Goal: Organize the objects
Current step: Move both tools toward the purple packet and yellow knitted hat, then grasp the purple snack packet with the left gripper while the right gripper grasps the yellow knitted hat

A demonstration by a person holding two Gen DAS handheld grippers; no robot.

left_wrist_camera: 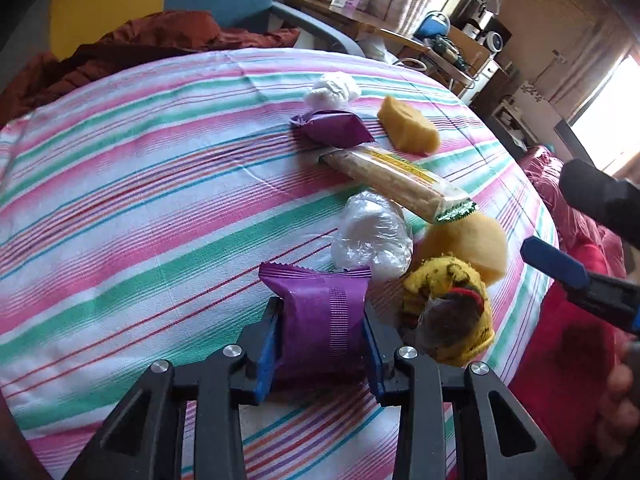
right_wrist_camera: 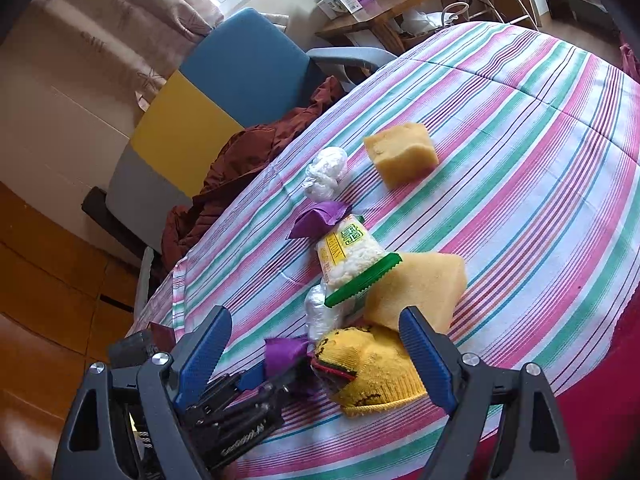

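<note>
My left gripper (left_wrist_camera: 322,320) is shut on a purple snack packet (left_wrist_camera: 320,312) low over the striped bedcover (left_wrist_camera: 160,168). The packet also shows in the right wrist view (right_wrist_camera: 284,354), with the left gripper holding it. My right gripper (right_wrist_camera: 316,340) is open, its jaws wide around a yellow knitted sock (right_wrist_camera: 372,372), which also shows in the left wrist view (left_wrist_camera: 448,312). Beyond lie a clear plastic bag (left_wrist_camera: 372,236), a long cracker pack (left_wrist_camera: 400,178), a second purple packet (left_wrist_camera: 332,128), two yellow sponges (left_wrist_camera: 408,126) (left_wrist_camera: 468,244) and a white wad (left_wrist_camera: 332,88).
A rust-brown blanket (left_wrist_camera: 100,60) is bunched at the bed's far edge next to a blue and yellow chair (right_wrist_camera: 224,80). A cluttered wooden desk (left_wrist_camera: 360,20) stands beyond. A red quilt (left_wrist_camera: 568,340) hangs at the right bed edge.
</note>
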